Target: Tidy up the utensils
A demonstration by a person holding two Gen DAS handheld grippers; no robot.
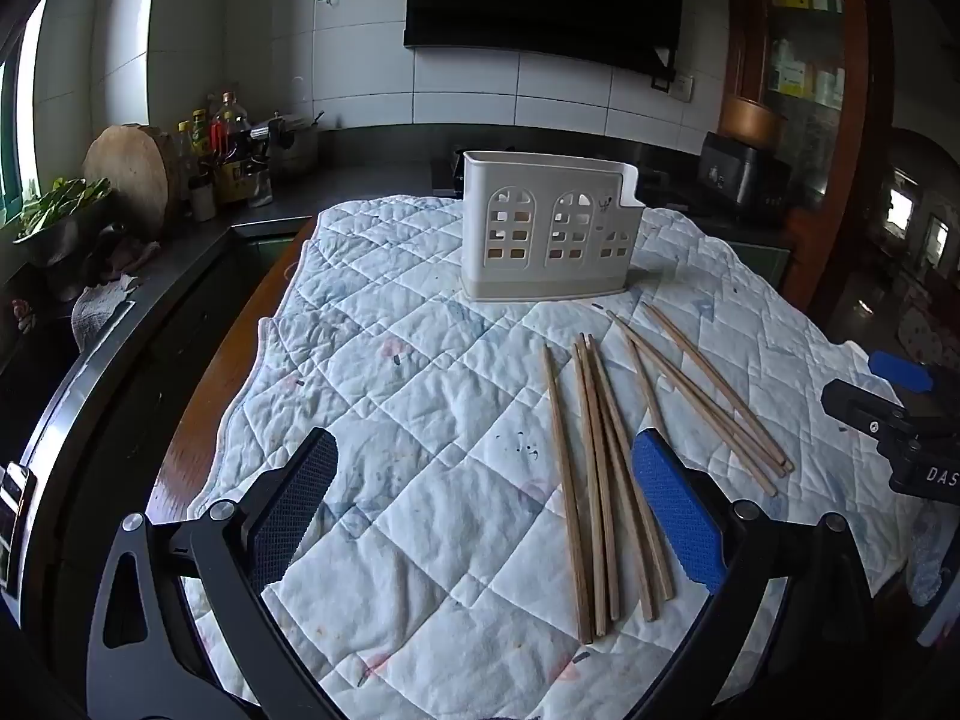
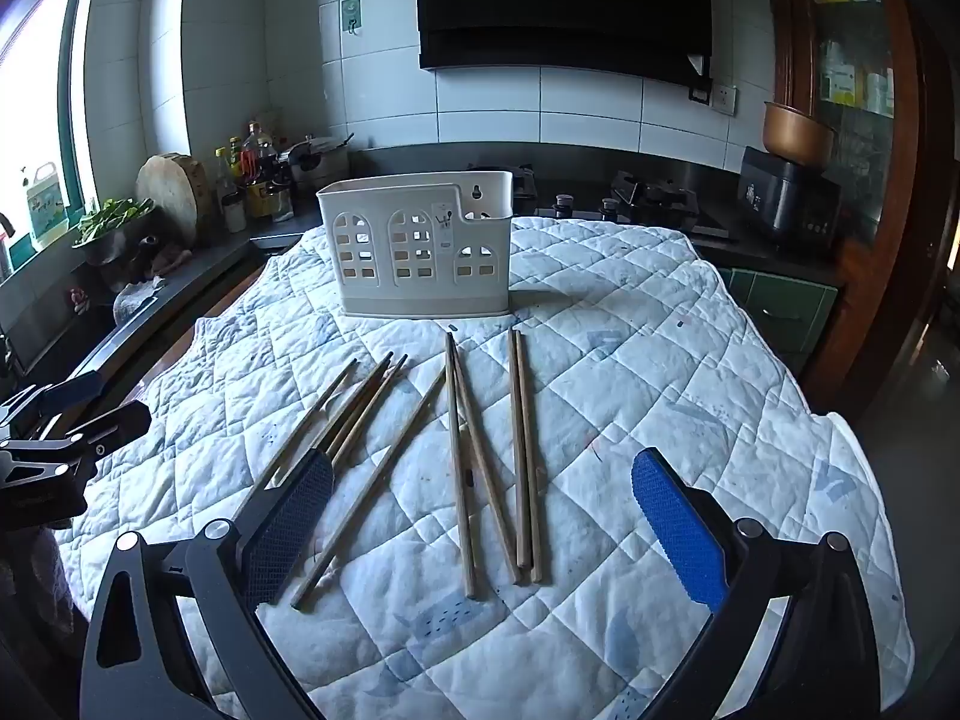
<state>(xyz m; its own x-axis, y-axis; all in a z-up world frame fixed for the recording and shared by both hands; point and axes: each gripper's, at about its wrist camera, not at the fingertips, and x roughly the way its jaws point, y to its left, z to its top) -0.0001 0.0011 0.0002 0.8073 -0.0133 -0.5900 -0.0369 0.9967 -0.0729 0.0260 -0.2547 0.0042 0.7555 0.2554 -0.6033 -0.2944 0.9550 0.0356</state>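
Several wooden chopsticks [image 1: 600, 480] lie loose on a quilted white cloth [image 1: 420, 390], spread in small groups [image 2: 468, 462]. Behind them stands a cream utensil holder [image 1: 543, 234] with window-shaped cut-outs, upright and seemingly empty [image 2: 420, 246]. My left gripper [image 1: 486, 510] hovers open above the cloth, the chopsticks just inside its right finger. My right gripper [image 2: 480, 528] is open too, with some chopsticks lying on the cloth below, between its fingers. Nothing is held. Each gripper shows at the edge of the other's view: the right gripper [image 1: 894, 420] and the left gripper [image 2: 54, 438].
A dark kitchen counter [image 1: 336, 180] runs behind and to the left, with bottles [image 1: 228, 144], a round wooden board [image 1: 135, 174] and greens in a bowl [image 1: 60, 210]. A stove [image 2: 648, 198] and a black appliance [image 2: 786, 198] stand at the back right.
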